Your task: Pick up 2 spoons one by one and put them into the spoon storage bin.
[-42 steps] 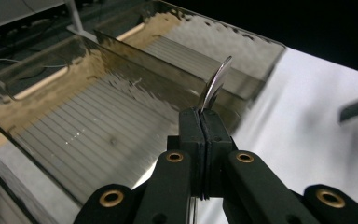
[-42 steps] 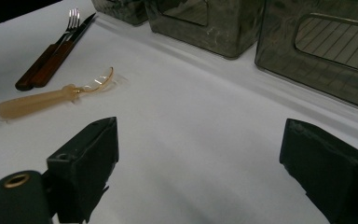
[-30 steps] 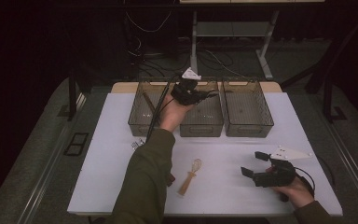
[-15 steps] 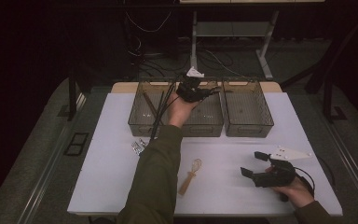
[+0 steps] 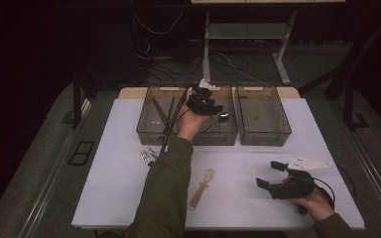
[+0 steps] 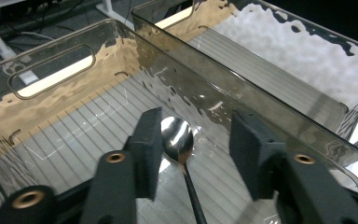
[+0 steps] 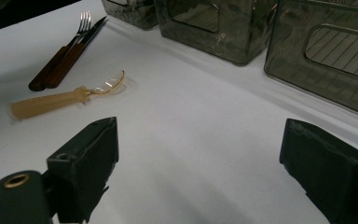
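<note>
While the left gripper (image 6: 193,154) hangs in the middle bin (image 6: 51,79), lower centre of its view:
jaws: just opened, half wide
spoon (image 6: 179,140): freed between them, beside the left pad, handle running toward frame bottom
right gripper (image 5: 274,174): wide, empty, lower right of the high view

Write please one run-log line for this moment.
left claw: just opened, spoon lies free in middle bin | right claw: open, holds nothing, over table
</note>
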